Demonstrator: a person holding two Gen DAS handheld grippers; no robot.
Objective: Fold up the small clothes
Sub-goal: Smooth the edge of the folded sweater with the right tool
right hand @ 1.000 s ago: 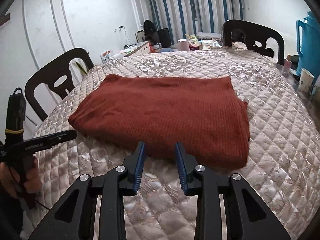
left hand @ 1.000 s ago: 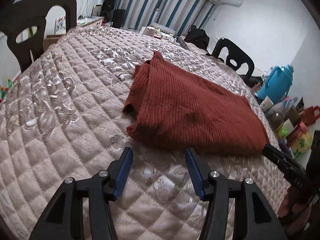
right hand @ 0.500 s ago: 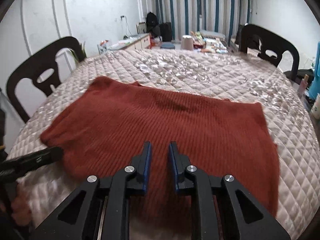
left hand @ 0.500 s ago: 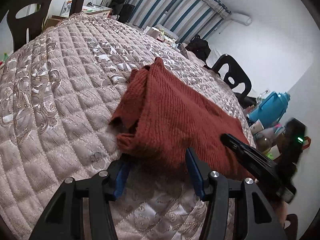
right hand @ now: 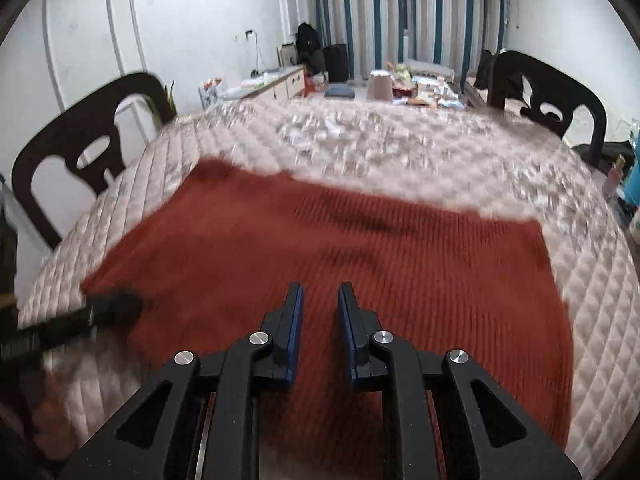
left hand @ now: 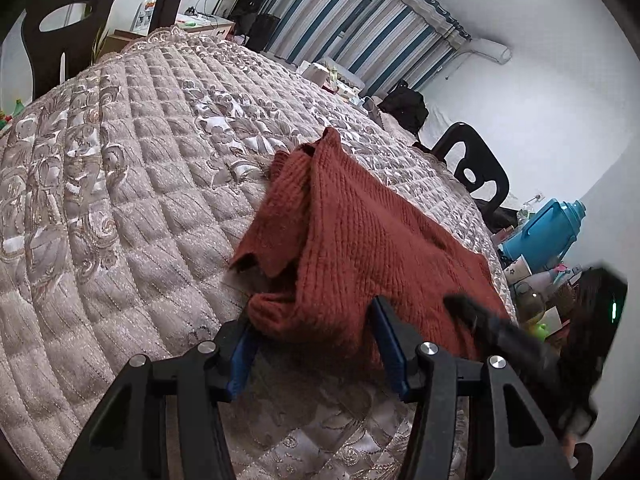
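Observation:
A rust-red knitted garment (left hand: 360,240) lies folded on the quilted table cover (left hand: 120,200), its sleeve layers bunched at the left end. My left gripper (left hand: 312,318) is open and straddles the near left corner, with knit between the blue pads. In the right wrist view the garment (right hand: 360,240) spreads wide under my right gripper (right hand: 320,290). Its jaws stand narrow with a gap and no fold shows between them. One blurred finger (left hand: 476,312) of the right gripper rests on the near edge. A finger (right hand: 116,306) of the left gripper shows at the left corner.
Dark chairs stand around the table (right hand: 80,152) (right hand: 548,92) (left hand: 472,168). A blue thermos jug (left hand: 548,232) with cups and bottles (left hand: 520,272) sits off the right end. Boxes and a cup (right hand: 380,84) crowd the far end.
My left gripper slid forward until the garment's near corner came between its jaws, and it rolled. My right gripper advanced over the garment and its jaws narrowed.

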